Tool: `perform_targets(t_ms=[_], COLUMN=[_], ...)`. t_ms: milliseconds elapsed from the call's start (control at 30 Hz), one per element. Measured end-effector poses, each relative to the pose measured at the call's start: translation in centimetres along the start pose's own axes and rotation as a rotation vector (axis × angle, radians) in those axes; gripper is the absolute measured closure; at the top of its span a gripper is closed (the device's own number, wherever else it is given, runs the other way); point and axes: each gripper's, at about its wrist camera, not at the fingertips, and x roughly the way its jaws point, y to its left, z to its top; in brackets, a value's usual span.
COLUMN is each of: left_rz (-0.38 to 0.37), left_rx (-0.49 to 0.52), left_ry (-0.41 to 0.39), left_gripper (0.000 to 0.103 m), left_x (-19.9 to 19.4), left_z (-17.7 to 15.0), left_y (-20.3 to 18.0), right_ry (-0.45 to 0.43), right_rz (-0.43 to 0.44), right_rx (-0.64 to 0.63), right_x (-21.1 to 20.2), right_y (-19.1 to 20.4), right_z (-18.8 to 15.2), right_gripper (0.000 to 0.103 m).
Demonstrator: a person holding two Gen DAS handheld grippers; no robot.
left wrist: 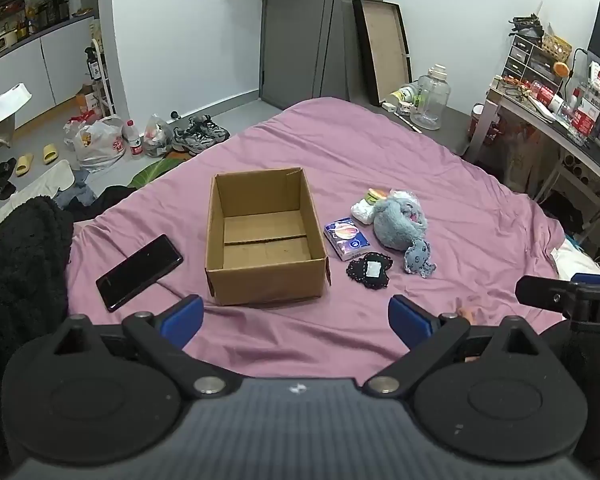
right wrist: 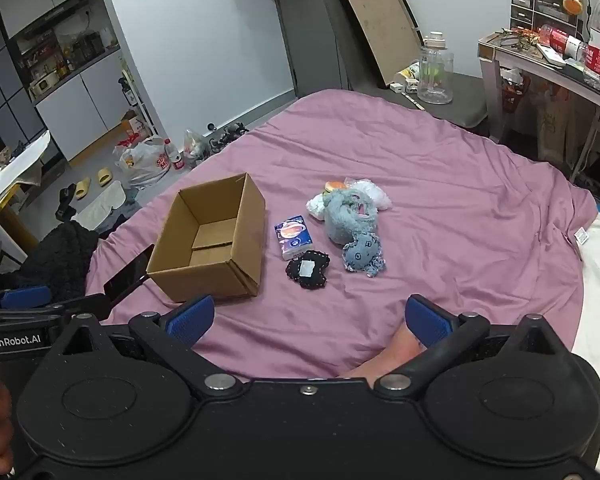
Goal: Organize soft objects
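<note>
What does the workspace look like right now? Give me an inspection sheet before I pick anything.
Surface: pink bedsheet, wrinkled.
Job's things: open cardboard box, empty; to its right, a tissue pack, black knitted piece, grey plush, small blue octopus plush, white bagged items behind the plush.
Clutter: black phone left of the box; dark fuzzy garment at the bed's left edge.
Grippers: left tool open, holding nothing; right tool open, holding nothing; both short of the items.
Cables: nothing seen on the bed.
Surroundings: shoes and bags on the floor, cluttered desk at right.
</note>
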Motion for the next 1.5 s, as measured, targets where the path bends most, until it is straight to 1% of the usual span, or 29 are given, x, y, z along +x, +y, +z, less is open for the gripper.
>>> perform_targets(t_ms=[133,167,433,467,567,933,1333,1500], left_rz=[0.001,0.003,0.002,0.000,-0.006,0.026,0.012,0.009], left_rx=[-0.003,0.006,0.005,0.001,-0.008,-0.025,-0.024,-0.020], left_ry=[-0.007,-0.013,-0.020,-0.023,-0.023,-0.037,-0.043,-0.032], left_gripper=[0.005,0.005,0.005,0.005,0.005,0.005,0.005,0.005], left_x=[0.2,-0.7,-1.2,-0.8,-0.9,-0.8,-0.8,-0.6], left_z=[0.4,0.0,-0.2,-0.6,-0.6,-0.8,-0.8,-0.8], left_y=[0.0,-0.2,-0.4,-0.4,-0.3,0.0,-0.2,-0.2], right_ry=[-0.003,-0.006,-0.001,-0.004,-0.003,-0.004,0.002,0.008], right_rz=[0.024,0.022,0.015,0.015,0.014,0.008,0.001,0.002], right_rx=[0.010,0.006,0.005,0.006,0.005,-0.002,-0.009,-0.005], right_x=[-0.6,-0.7,-0.5,-0.6,-0.6,-0.5,-0.1,0.2], right_y=[-0.1,-0.1,-0.1,-0.1,-0.1,-0.1,0.1,-0.1], right_z=[0.1,0.2,0.1,0.0,0.0,-0.1,-0.1,-0.2], right_gripper=[0.000,0.000,0.000,0.000,0.000,0.000,0.000,0.000])
